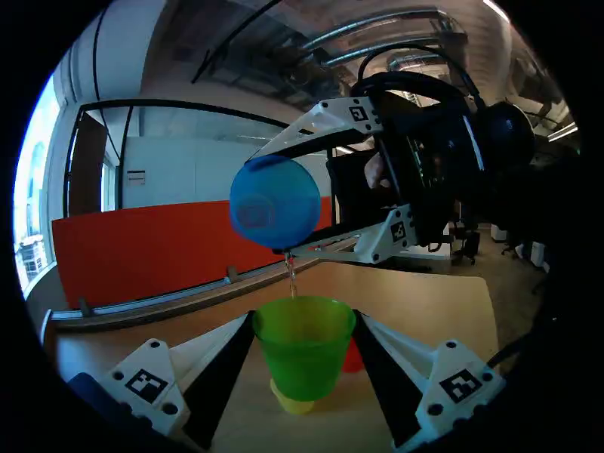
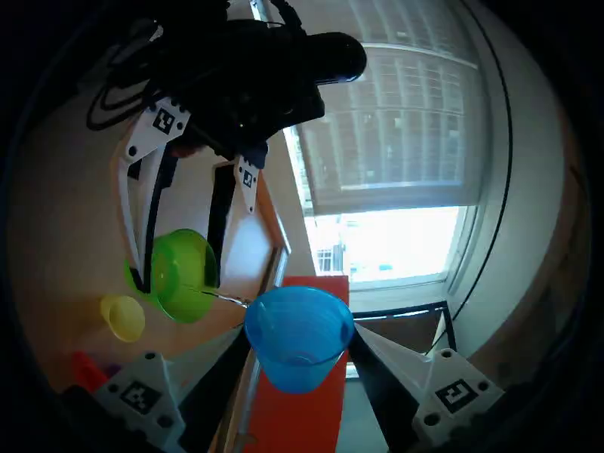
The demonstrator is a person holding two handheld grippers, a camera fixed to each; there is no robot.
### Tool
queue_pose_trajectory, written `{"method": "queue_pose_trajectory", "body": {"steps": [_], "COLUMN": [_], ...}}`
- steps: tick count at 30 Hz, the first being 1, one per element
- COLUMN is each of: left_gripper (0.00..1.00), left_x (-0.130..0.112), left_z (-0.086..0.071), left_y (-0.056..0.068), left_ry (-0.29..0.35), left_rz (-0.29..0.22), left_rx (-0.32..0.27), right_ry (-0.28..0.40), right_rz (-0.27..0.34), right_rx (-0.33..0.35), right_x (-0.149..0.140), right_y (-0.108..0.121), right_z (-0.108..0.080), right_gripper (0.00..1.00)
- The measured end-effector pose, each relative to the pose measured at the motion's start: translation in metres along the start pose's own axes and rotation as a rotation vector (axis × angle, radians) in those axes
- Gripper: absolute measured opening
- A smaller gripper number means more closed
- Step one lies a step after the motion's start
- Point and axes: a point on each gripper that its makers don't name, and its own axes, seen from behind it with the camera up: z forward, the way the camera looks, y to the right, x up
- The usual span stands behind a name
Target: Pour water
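Observation:
In the left gripper view my left gripper (image 1: 303, 341) is shut on an upright green cup (image 1: 303, 353) held over the wooden table (image 1: 423, 302). Above it my right gripper (image 1: 317, 189) is shut on a blue cup (image 1: 274, 201) tipped on its side, and a thin stream of water (image 1: 291, 275) falls from its rim into the green cup. In the right gripper view the blue cup (image 2: 299, 336) sits between my right gripper's fingers (image 2: 299, 355). Its water thread (image 2: 223, 297) runs into the green cup (image 2: 180, 275), held by the left gripper (image 2: 189, 226).
A small yellow cup (image 1: 291, 401) and something red (image 1: 352, 356) stand on the table behind the green cup; the yellow cup (image 2: 123, 317) and a red object (image 2: 87, 370) also show in the right gripper view. An orange partition (image 1: 151, 249) lines the table's far edge. Bright windows (image 2: 392, 249) lie beyond.

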Motion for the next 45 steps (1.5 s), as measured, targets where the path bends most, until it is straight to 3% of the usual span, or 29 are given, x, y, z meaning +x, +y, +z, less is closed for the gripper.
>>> {"method": "queue_pose_trajectory", "body": {"steps": [45], "left_gripper": [0.9], "left_x": [0.002], "left_z": [-0.001], "left_y": [0.002], "left_ry": [0.008], "left_rz": [0.007], "left_rx": [0.0], "right_ry": [-0.01], "right_rz": [-0.097], "right_rx": [-0.029], "right_x": [0.014], "right_y": [-0.001], "right_z": [-0.007], "right_gripper": [0.9]}}
